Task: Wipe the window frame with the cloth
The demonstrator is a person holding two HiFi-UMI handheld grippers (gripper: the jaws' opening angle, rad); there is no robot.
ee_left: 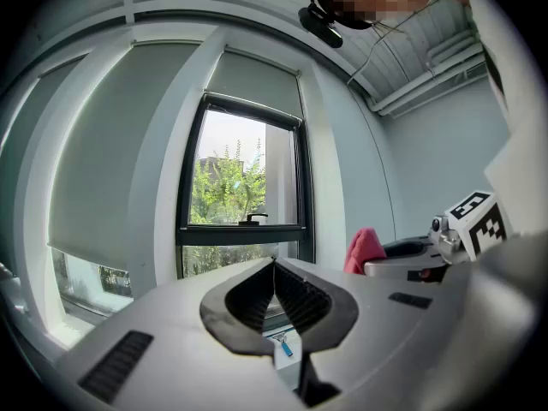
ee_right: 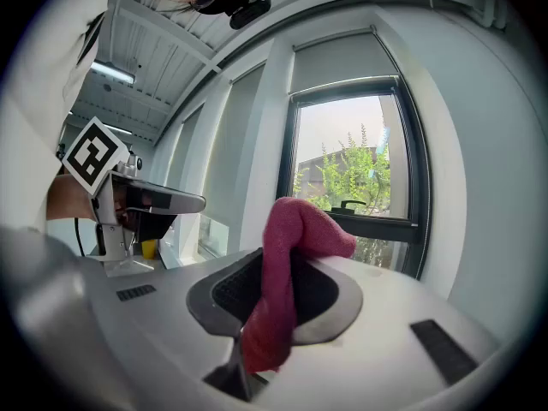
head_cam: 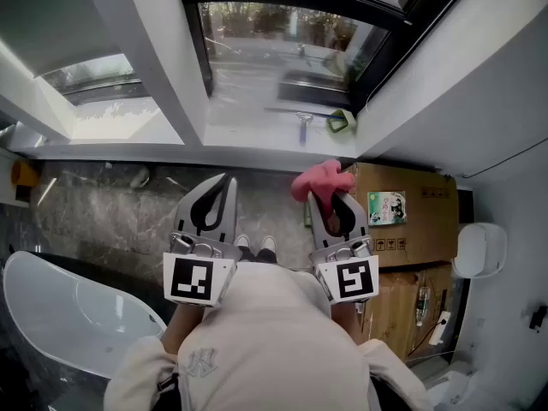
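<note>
On the far left of the head view, a white rounded tub sits near the person. A small yellow object lies beyond it, at the edge of the grey marbled floor. A white window sill runs across the far side. The dark window frame rises from it around glass that shows green trees outside.

The left gripper is held out left of centre, on the near side of the sill and apart from it. In its own view the two ribbed jaws meet at the tips with nothing between them.

Farther right on the sill lies a small squeegee with a blue handle. Just beside it, in the right corner against the frame, is a green and yellow sponge.

The right gripper is level with the left one, close beside it. Its jaws are clamped on the pink terry cloth. One end of the cloth bunches out past the tips toward the window, and the right gripper view shows the rest trailing back between the pads. The cloth hangs in the air near the sill's right end and touches neither the sill nor the frame.

Right of that gripper, a brown cardboard box stands on the floor by the wall. A white rounded fixture is at the far right.
</note>
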